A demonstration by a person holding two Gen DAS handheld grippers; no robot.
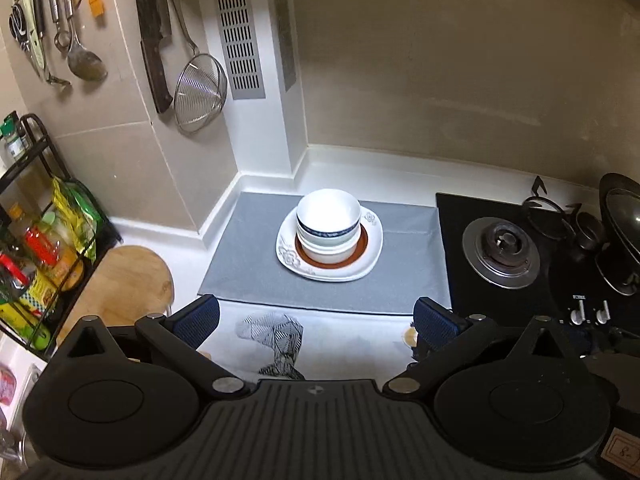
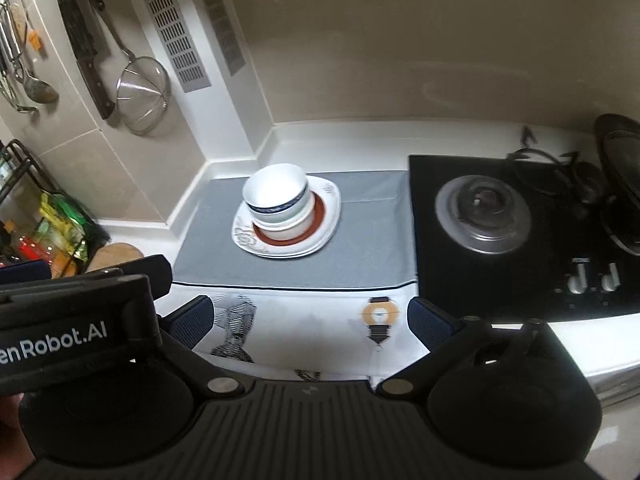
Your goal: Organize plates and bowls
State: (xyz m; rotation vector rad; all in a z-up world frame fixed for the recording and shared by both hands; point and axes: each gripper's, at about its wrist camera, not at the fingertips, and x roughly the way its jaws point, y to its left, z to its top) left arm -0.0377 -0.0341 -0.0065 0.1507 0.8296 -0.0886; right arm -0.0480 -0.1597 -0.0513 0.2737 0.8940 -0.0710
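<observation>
A stack of white bowls [image 1: 327, 224], the top one with a blue band, stands on a red-rimmed plate [image 1: 360, 250] on a larger white flowered plate [image 1: 288, 256], all on a grey mat [image 1: 248, 264]. The stack also shows in the right wrist view [image 2: 278, 204] on the plates [image 2: 320, 220]. My left gripper [image 1: 316, 320] is open and empty, near the counter's front, well short of the stack. My right gripper [image 2: 310, 320] is open and empty, also short of the mat [image 2: 360, 256]. The left gripper's body [image 2: 72, 320] shows at the left of the right wrist view.
A black gas hob [image 1: 500, 252] with a wok [image 1: 624, 220] lies right of the mat. A round wooden board [image 1: 124, 280] and a rack of jars and packets [image 1: 44, 248] stand at the left. Utensils, a knife and a strainer [image 1: 200, 92] hang on the wall.
</observation>
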